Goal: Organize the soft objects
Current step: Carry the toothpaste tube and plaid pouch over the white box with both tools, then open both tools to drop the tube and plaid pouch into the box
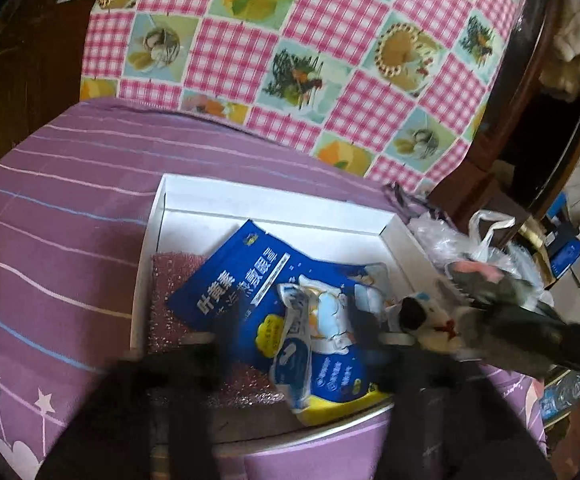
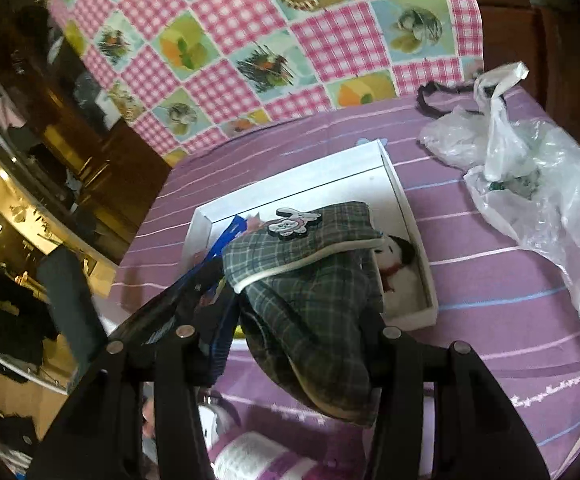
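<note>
A white shallow box [image 1: 250,188] lies on a purple striped sheet [image 1: 70,200]. Inside it are a pink sponge [image 1: 166,280], a large blue packet [image 1: 226,292], a small crumpled blue-and-white packet [image 1: 293,344] and a small white plush toy [image 1: 421,320] with a red bow. My left gripper [image 1: 297,364] is open over the box's near end, blurred, with the small packet lying between its fingers. My right gripper [image 2: 290,340] is shut on a grey-green plaid slipper [image 2: 309,276] with a bunny patch, held above the box [image 2: 409,216]. The slipper hides part of the plush toy [image 2: 403,268].
A crumpled clear plastic bag [image 2: 529,184] lies on the sheet right of the box, with a black strap [image 2: 429,96] behind it. A pink checked cloth with fruit prints [image 1: 329,40] covers the far side. Dark wooden furniture [image 2: 90,160] stands to the left.
</note>
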{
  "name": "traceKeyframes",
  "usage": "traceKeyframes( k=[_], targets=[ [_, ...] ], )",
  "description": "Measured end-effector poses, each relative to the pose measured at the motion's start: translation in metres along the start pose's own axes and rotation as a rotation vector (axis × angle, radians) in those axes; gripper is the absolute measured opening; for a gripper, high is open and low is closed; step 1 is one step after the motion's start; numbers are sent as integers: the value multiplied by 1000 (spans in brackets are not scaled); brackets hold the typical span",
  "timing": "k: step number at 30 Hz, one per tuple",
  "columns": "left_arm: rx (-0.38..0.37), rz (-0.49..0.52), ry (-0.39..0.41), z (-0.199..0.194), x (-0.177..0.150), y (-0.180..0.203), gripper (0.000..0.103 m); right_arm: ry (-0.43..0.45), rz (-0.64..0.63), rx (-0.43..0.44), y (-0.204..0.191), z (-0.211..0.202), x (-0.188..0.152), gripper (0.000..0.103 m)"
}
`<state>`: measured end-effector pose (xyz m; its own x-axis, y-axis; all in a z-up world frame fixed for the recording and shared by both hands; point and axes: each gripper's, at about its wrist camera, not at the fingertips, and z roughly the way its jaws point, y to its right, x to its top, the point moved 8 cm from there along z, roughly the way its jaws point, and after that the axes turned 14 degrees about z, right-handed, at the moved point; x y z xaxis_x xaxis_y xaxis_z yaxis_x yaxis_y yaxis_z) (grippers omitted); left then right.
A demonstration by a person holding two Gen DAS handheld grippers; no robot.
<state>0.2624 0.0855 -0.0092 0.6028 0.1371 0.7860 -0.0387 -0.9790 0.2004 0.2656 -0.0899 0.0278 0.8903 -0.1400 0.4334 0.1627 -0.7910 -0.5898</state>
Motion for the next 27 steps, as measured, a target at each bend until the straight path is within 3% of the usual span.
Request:
traceKeyframes(
  k=[3, 8, 17, 19, 24, 27],
  targets=[
    [-3, 16, 31, -5, 5, 4, 76, -4, 36, -2, 0, 11, 13, 50],
    [4, 51, -5, 3, 0, 9, 76, -12, 147, -42, 10, 33, 35, 50],
    [7, 74, -12, 6, -2, 12, 76, 46, 253, -94, 23, 50, 49, 55],
    [10, 72, -12, 6, -2, 12, 76, 22, 273, -65, 25, 53, 48, 63],
    [3, 57, 0, 4, -1, 12, 76, -35, 376, 116, 18, 47, 46, 84],
    [1, 54, 3, 2, 0, 11, 77, 0, 355, 109, 14, 38, 47, 85]
  ],
)
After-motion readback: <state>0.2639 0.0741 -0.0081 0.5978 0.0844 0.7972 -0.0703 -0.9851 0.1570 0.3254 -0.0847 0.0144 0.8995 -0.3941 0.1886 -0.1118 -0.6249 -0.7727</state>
